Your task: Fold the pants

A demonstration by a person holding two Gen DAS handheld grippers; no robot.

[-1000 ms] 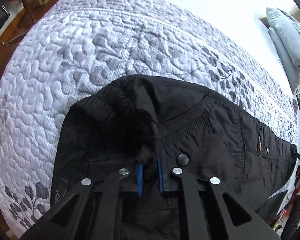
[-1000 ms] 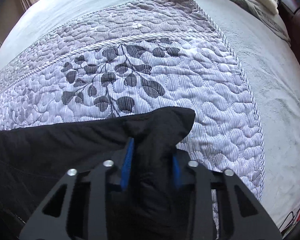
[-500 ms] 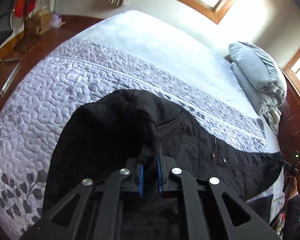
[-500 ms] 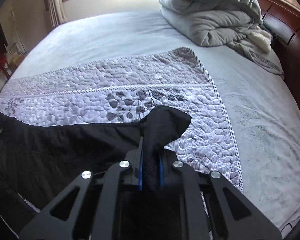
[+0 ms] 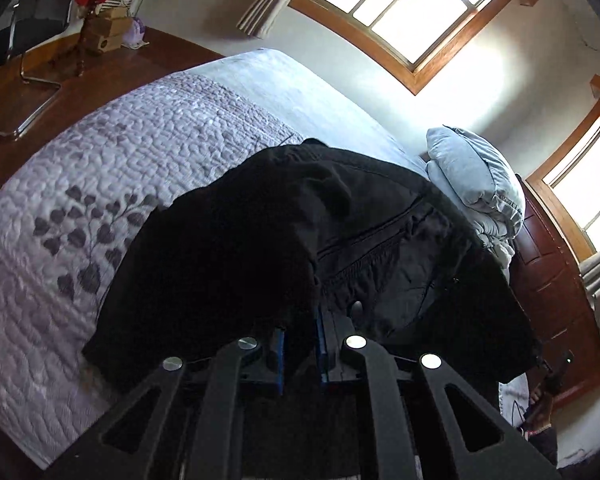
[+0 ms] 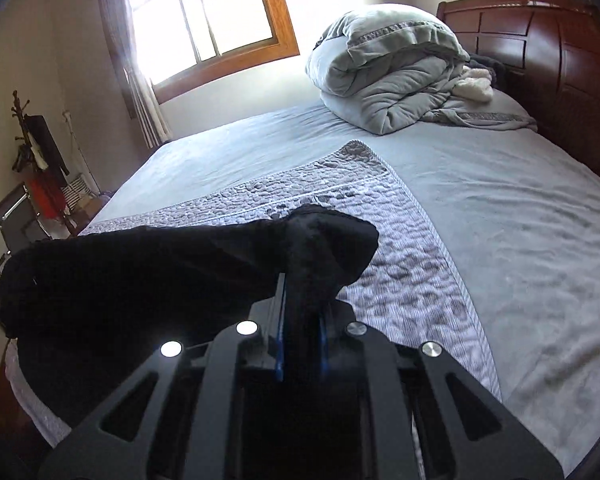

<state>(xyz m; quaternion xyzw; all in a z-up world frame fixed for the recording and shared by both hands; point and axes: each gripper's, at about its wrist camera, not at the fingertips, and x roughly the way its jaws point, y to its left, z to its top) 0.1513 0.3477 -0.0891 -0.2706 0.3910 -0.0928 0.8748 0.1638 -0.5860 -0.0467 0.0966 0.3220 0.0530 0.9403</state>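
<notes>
The black pants (image 5: 284, 248) hang lifted above the bed, stretched between my two grippers. My left gripper (image 5: 300, 344) is shut on a bunch of fabric at the waistband end, near a pocket and a button. My right gripper (image 6: 302, 340) is shut on the other end of the pants (image 6: 148, 276), whose tip sticks up past the blue pads. The fabric sags down toward the quilted grey-and-lilac bedspread (image 5: 112, 184), which also shows in the right wrist view (image 6: 404, 276). The parts of the pants below the grippers are hidden.
A folded grey comforter (image 6: 392, 80) lies near the wooden headboard (image 6: 548, 64) on the pale blue sheet (image 6: 520, 216). Wood floor with a chair (image 5: 16, 60) and boxes lies beyond the bed's left side. A coat rack (image 6: 40, 160) stands by the wall.
Both grippers have risen and tilted upward, lifting the pants off the bedspread; windows and walls have come into view. Both kept their hold on the fabric.
</notes>
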